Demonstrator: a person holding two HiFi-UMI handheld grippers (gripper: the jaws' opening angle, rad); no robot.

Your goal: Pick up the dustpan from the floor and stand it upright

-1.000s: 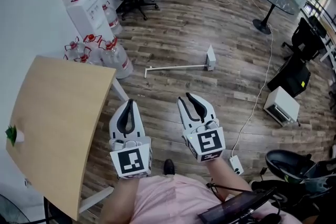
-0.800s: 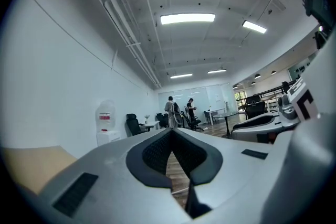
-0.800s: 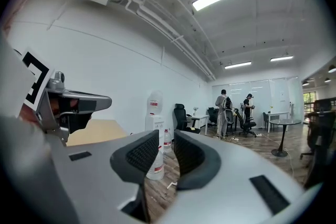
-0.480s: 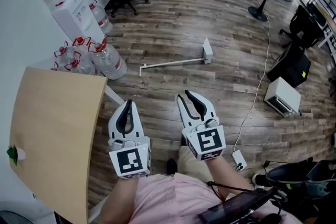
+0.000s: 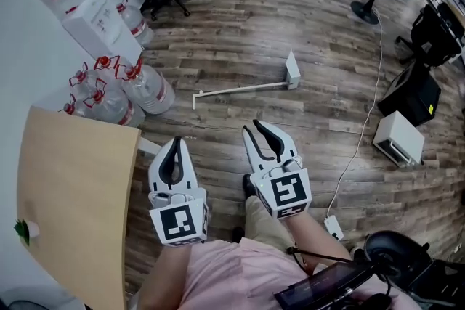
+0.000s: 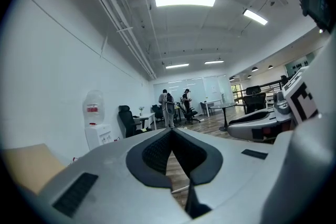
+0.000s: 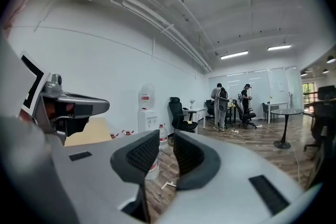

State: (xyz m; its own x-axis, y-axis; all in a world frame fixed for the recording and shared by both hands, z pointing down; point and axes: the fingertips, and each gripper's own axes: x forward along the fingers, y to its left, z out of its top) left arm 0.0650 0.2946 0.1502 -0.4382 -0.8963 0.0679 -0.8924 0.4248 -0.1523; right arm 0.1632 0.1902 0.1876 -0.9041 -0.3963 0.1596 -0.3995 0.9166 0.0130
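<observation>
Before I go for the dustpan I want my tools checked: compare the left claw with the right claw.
Left claw: jaws shut tip to tip; right claw: jaws slightly apart. The left claw points straight ahead; the right claw leans a little leftward and reaches further forward. Both hold nothing, well short of the dustpan on the floor.

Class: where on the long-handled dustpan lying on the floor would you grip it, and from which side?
Likely the handle of the dustpan, near its free left end, from above, jaws across it: it lies flat, and lifting that end could pivot it upright on its other end.
</observation>
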